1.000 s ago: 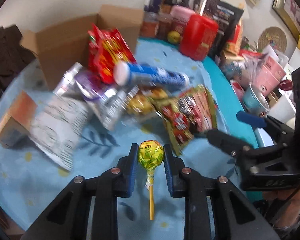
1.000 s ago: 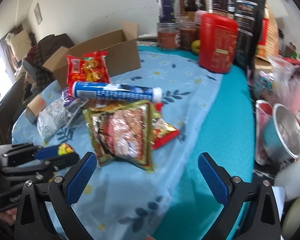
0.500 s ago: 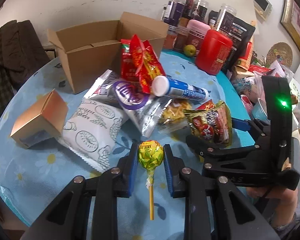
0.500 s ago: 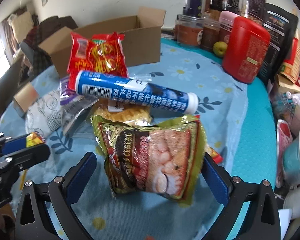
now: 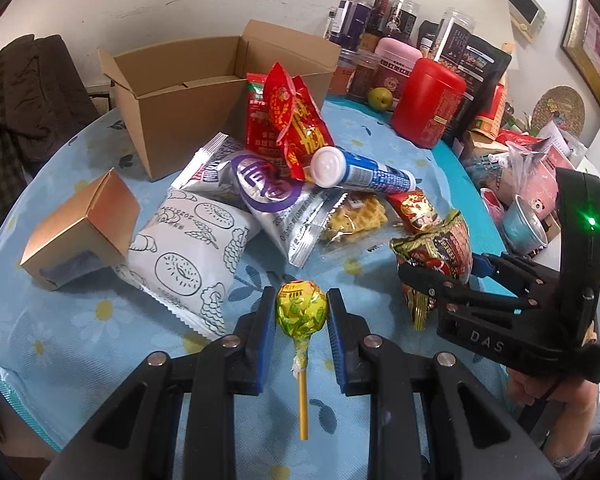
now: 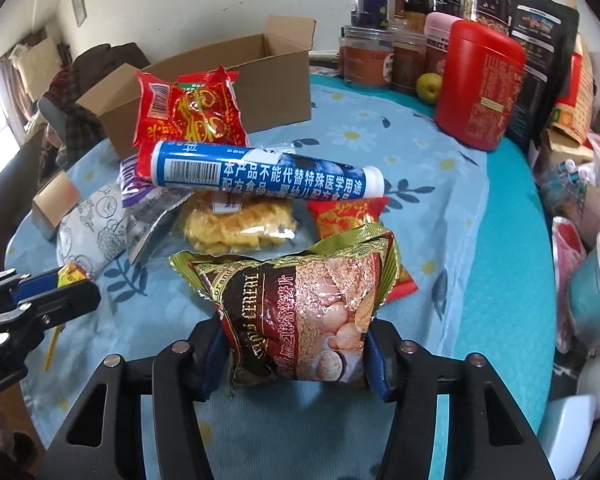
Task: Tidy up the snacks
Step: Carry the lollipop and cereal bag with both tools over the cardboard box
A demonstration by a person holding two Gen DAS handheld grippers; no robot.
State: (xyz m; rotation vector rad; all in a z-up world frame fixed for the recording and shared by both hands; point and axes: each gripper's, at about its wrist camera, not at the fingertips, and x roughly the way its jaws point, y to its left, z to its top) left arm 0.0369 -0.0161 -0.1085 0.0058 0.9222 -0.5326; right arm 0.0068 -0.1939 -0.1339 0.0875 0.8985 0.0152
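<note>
The left gripper (image 5: pixel 301 312) clamps a yellow-green wrapped lollipop (image 5: pixel 300 309) above the table's (image 5: pixel 60 336) near edge; the right gripper (image 6: pixel 296 352), jaws just closing, squeezes a crinkled brown-gold cereal packet (image 6: pixel 300 300). Behind lie a blue tube (image 6: pixel 260 174), red bags (image 6: pixel 188 120) and an open cardboard box (image 5: pixel 204 92)

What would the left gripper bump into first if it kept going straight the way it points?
Probably the silver and purple snack bag. The left gripper, shut on a lollipop, points across bare cloth at it, though depth is hard to judge.
</note>
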